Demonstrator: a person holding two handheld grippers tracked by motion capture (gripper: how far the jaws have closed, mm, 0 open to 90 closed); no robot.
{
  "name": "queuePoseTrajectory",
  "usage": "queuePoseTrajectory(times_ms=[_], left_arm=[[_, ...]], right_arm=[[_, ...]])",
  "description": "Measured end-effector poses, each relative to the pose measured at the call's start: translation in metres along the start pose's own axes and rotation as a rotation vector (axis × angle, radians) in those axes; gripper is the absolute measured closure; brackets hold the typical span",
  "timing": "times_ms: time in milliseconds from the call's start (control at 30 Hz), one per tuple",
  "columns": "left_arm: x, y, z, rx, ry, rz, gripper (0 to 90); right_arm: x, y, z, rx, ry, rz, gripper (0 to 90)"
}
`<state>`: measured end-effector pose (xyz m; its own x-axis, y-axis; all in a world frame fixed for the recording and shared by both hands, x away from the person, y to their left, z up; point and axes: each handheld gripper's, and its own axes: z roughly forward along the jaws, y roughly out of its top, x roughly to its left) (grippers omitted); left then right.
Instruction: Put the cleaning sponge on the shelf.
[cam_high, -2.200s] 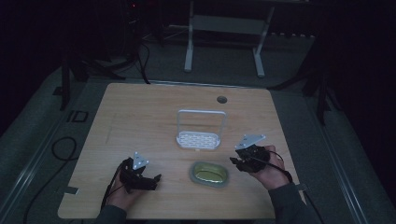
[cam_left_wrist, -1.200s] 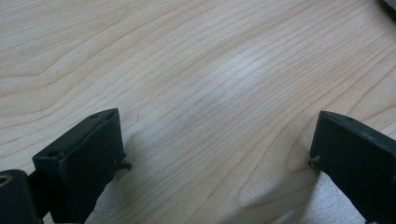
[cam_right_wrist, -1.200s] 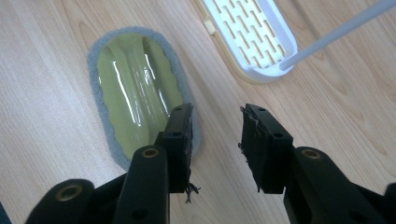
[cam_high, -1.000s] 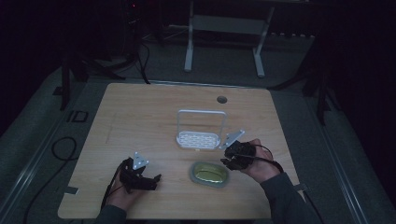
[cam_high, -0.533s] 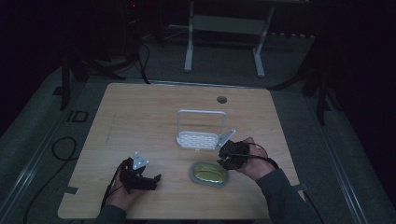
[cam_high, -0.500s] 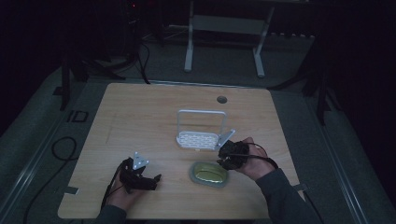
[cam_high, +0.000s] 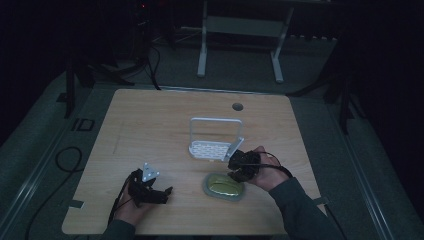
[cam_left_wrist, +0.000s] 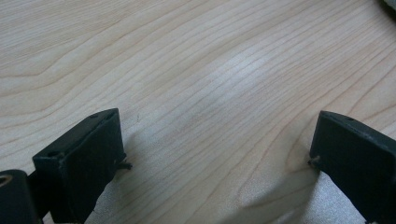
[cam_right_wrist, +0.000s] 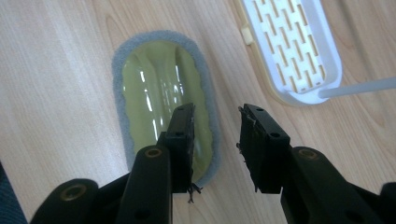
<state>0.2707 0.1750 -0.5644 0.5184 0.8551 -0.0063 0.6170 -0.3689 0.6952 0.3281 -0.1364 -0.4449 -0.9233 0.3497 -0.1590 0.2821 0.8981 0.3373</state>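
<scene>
Your right gripper (cam_right_wrist: 215, 135) hangs over the green sponge's (cam_right_wrist: 161, 98) edge, jaws apart and gripping nothing; your left gripper (cam_left_wrist: 217, 154) rests wide open on the desk (cam_left_wrist: 196, 70)

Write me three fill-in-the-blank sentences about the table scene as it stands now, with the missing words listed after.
1. The right gripper hovers over the rim of the yellow-green ____.
2. The left gripper has its jaws wide apart over bare ____.
3. The white slotted rack lies on the ____ side of the sponge from the person.

Missing words: sponge; table; far
</scene>
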Motion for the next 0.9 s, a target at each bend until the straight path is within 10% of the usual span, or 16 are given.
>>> queuePoseTrajectory(times_ms=[900], left_arm=[[0.0, 0.0, 0.0, 0.0, 0.0, 0.0, 2.9]], right_arm=[[0.0048, 0.0097, 0.0075, 0.069, 0.076, -0.066, 66.3]])
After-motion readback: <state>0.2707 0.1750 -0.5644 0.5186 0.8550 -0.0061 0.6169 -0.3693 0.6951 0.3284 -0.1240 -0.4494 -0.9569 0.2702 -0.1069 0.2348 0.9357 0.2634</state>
